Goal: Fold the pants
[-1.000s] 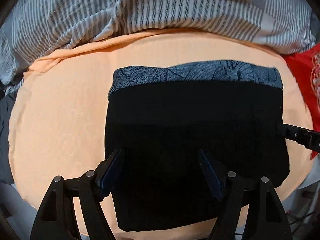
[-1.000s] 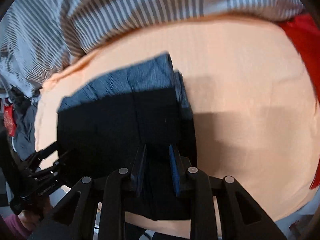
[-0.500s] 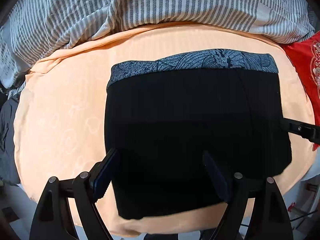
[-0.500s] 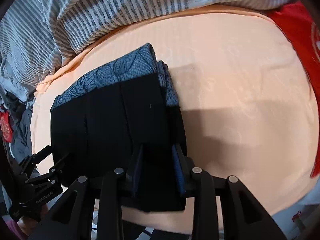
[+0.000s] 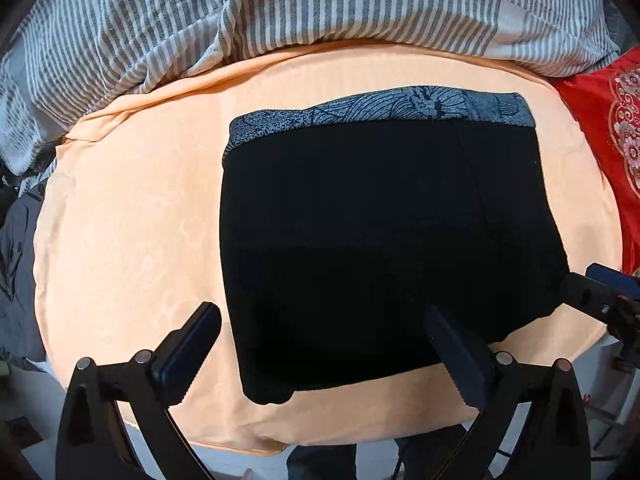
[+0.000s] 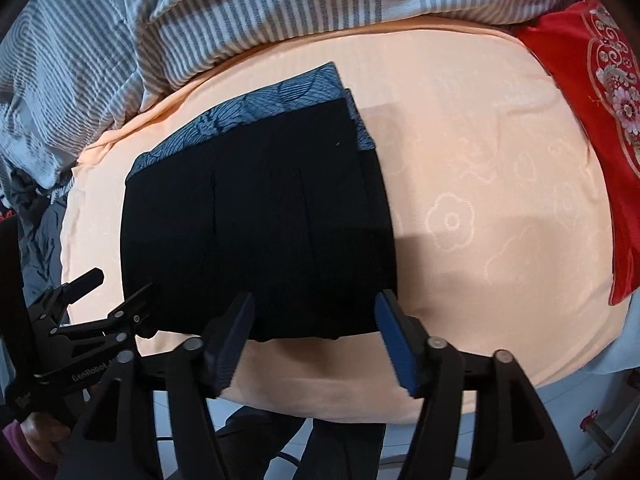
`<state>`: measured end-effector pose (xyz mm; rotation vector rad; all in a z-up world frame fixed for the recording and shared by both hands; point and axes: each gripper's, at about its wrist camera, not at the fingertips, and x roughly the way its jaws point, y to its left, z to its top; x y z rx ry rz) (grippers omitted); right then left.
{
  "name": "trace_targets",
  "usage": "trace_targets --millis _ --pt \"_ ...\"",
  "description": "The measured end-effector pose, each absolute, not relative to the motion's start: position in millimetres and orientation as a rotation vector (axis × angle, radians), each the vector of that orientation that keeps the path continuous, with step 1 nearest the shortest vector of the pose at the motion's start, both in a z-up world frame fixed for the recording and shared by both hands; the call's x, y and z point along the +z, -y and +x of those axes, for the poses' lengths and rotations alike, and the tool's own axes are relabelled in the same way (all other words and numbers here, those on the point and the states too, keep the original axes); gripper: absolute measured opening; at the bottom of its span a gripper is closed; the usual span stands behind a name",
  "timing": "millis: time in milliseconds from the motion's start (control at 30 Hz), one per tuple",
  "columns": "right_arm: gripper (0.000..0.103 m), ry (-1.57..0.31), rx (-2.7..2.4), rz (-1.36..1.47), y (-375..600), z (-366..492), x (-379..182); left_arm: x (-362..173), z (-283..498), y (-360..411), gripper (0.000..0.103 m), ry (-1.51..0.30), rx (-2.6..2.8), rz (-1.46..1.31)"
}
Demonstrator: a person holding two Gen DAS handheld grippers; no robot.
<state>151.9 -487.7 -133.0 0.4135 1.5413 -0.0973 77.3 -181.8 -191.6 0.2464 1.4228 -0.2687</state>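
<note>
The folded pants lay on the peach sheet, long axis running 9 to 3 o'clock. Both grippers had just been opening — left gripper spread widest, right gripper spread too — nothing pinched, cloth at 12 o'clock of each.

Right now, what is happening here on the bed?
A person holding a gripper in each hand is folding pants. The black pants lie folded flat on the peach sheet, patterned waistband toward the striped blanket. The left gripper and right gripper have just been opening; both stand open above the near edge, holding nothing.
</note>
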Motion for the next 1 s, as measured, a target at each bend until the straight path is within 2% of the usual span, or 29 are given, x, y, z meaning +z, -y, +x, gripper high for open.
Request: trace_targets --millis 100,267,400,1000 --pt "0.080 -1.537 -0.109 0.398 482.4 154.5 -131.0 -188.1 71.4 180.4 0.103 -1.409 -0.259 0.249" --pt "0.086 -1.523 -0.133 0.366 474.9 155.2 -127.6 -189.2 63.8 177.9 0.103 -1.427 -0.241 0.247" --pt "0.103 -1.513 -0.149 0.336 470.9 154.2 -125.4 -190.4 60.8 173.0 0.103 -1.452 -0.222 0.225" --pt "0.103 -1.527 -0.160 0.292 453.5 150.1 -125.7 -195.7 54.1 164.0 0.103 -1.473 -0.197 0.245"
